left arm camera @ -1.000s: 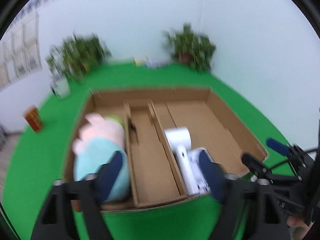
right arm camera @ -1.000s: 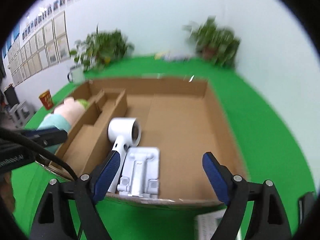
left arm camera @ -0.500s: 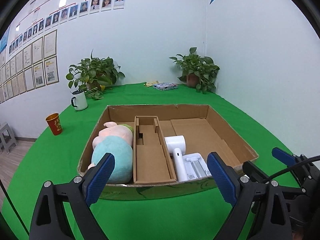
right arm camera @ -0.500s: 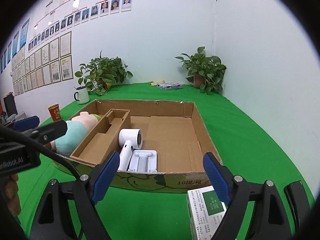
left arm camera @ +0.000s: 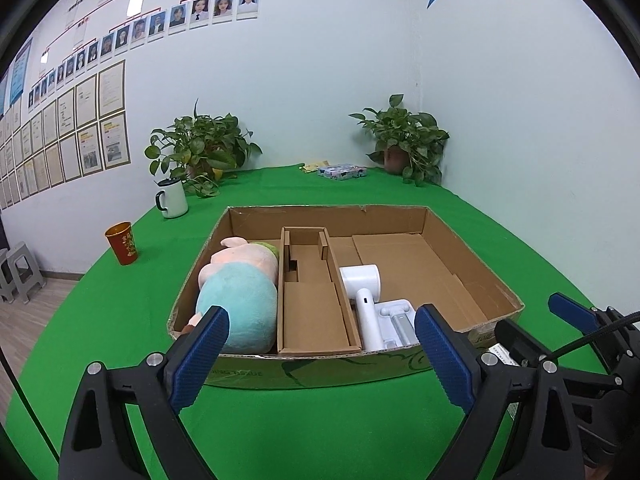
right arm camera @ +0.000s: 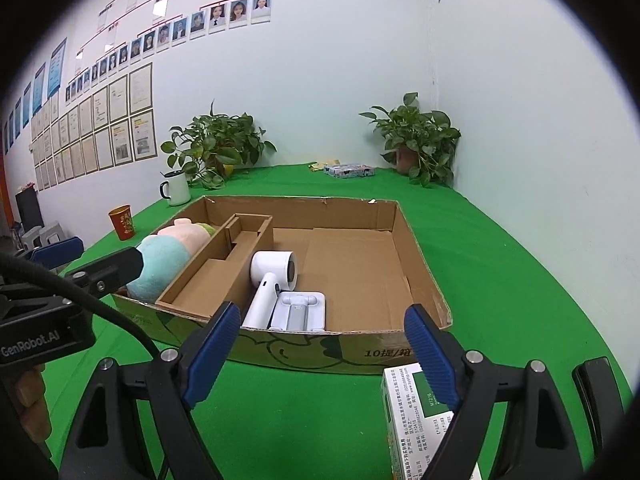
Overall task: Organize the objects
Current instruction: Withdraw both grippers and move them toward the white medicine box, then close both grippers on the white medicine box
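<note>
Carton (right arm camera: 416,412) before cardboard tray (right arm camera: 424,276): light, crushable; we pinch its long sides. Left gripper (left arm camera: 320,360) spread, empty; right gripper (right arm camera: 324,356) closing, empty.

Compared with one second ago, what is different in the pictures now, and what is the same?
Both hand-held grippers pulled back from the cardboard box: the left hand-held gripper and right hand-held gripper now sit in front of it, holding nothing. The right one's jaws are closing slightly, and a green-and-white carton now shows by its right finger. The plush toy, hair dryer and white stand lie unmoved.
</note>
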The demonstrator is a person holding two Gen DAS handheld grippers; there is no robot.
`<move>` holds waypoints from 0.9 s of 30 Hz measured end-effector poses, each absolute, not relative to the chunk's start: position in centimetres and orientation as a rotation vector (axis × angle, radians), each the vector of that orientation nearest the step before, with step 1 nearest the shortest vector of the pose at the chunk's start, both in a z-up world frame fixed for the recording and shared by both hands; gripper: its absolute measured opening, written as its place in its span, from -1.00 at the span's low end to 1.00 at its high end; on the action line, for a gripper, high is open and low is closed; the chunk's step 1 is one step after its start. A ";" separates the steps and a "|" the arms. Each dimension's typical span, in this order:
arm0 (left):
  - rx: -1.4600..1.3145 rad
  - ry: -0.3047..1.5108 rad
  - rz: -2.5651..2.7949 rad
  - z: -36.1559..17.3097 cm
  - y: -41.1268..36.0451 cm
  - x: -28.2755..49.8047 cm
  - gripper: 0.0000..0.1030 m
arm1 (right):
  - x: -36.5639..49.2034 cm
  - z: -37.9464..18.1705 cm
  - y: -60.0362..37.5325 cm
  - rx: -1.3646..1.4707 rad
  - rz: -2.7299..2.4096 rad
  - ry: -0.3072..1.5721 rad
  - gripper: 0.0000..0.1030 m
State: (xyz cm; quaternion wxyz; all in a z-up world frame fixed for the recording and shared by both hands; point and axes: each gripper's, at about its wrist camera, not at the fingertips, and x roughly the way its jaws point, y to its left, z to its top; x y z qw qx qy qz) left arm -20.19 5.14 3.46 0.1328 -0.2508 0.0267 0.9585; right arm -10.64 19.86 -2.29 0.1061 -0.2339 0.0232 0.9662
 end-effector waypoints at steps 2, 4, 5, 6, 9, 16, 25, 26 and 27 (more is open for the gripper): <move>-0.724 0.074 2.781 3.5 5.1 -20.1 0.82 | -10.6 -2.2 19.7 -0.690 2.844 0.064 0.13; -0.726 0.070 2.784 3.5 5.0 -20.3 0.65 | -10.7 -2.3 19.7 -0.704 2.841 0.055 -0.07; -0.739 0.059 2.789 3.4 4.8 -20.4 0.32 | -10.8 -2.3 19.7 -0.718 2.851 0.056 -0.10; -0.761 0.050 2.787 3.3 4.7 -20.7 0.07 | -10.7 -2.4 19.7 -0.728 2.860 0.065 -0.10; -0.833 0.048 2.790 2.6 4.3 -21.7 -0.45 | -10.7 -2.5 19.7 -0.748 2.860 0.073 -0.01; -0.731 -0.028 2.838 3.0 3.3 -20.8 0.84 | -10.0 -2.7 20.7 -0.725 2.829 0.135 0.78; -0.863 0.000 2.652 -0.8 3.9 -20.2 0.84 | -6.7 -5.9 23.5 -0.882 2.813 0.095 0.78; -0.892 0.003 2.624 -1.8 4.0 -20.1 0.84 | -6.2 -6.7 24.4 -0.921 2.781 0.099 0.78; -0.915 0.003 2.604 -2.4 4.1 -20.1 0.84 | -5.5 -7.6 25.4 -0.952 2.739 0.094 0.78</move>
